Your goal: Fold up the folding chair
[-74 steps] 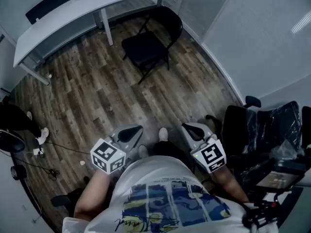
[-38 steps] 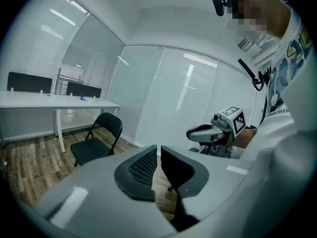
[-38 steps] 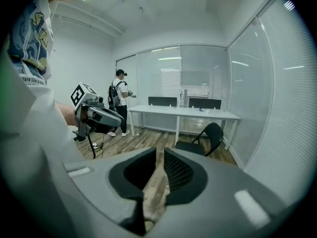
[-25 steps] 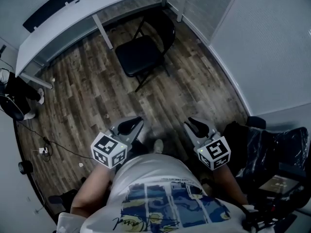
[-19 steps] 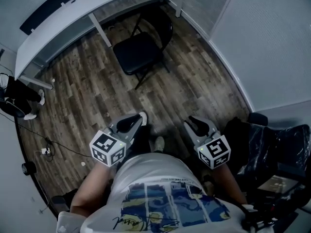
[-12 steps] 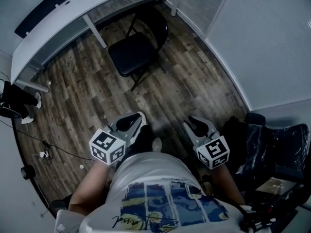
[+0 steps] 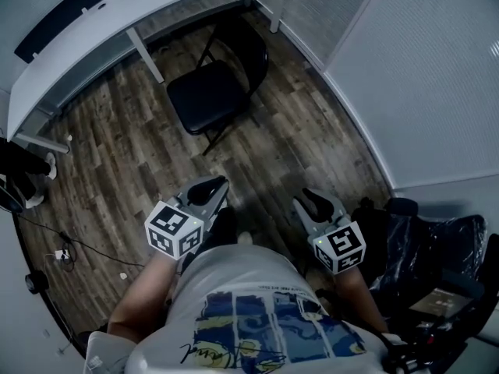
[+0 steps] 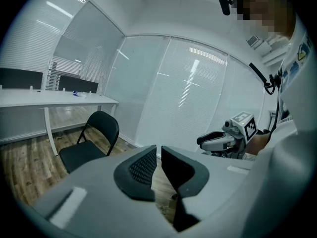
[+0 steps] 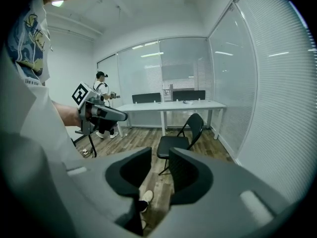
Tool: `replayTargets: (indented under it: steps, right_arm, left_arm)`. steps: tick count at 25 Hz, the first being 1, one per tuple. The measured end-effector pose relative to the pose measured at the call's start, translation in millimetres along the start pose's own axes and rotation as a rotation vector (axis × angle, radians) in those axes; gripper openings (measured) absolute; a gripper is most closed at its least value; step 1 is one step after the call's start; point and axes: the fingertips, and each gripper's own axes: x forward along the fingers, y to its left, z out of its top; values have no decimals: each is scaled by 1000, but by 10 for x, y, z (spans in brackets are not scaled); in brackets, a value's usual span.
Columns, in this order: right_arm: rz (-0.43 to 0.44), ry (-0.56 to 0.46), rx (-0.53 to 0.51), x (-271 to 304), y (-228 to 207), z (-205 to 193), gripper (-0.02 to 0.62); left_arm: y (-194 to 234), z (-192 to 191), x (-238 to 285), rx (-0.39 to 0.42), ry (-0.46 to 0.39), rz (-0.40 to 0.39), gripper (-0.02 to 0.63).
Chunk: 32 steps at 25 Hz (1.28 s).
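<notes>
Jaws: left gripper (image 7: 210, 187) nearly closed, empty; right gripper (image 7: 310, 201) half apart, just been opening, empty. Both aimed at unfolded folding chair (image 7: 207, 96), 11 o'clock, well apart; probably readying a grip.

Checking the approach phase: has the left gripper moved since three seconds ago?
Yes. In the head view the left gripper now lies closer to the folding chair, which stands by the white desk; the gap between them is shorter.
</notes>
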Motion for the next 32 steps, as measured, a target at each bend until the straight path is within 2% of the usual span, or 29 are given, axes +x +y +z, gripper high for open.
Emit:
replayTargets:
  steps: [9,20,32]
  right_arm:
    - [27,27,-34,604,-283,419,110]
    - [76,41,-98,1511,-275,1041,110]
    - [36,24,-104,2086,-431,1495,110]
  left_arm:
    - [607,257,217,-33,-19,13,60]
    - [1557,452,-9,-75,-51,86,94]
    - [2202,638,19,-78,-91,91,104]
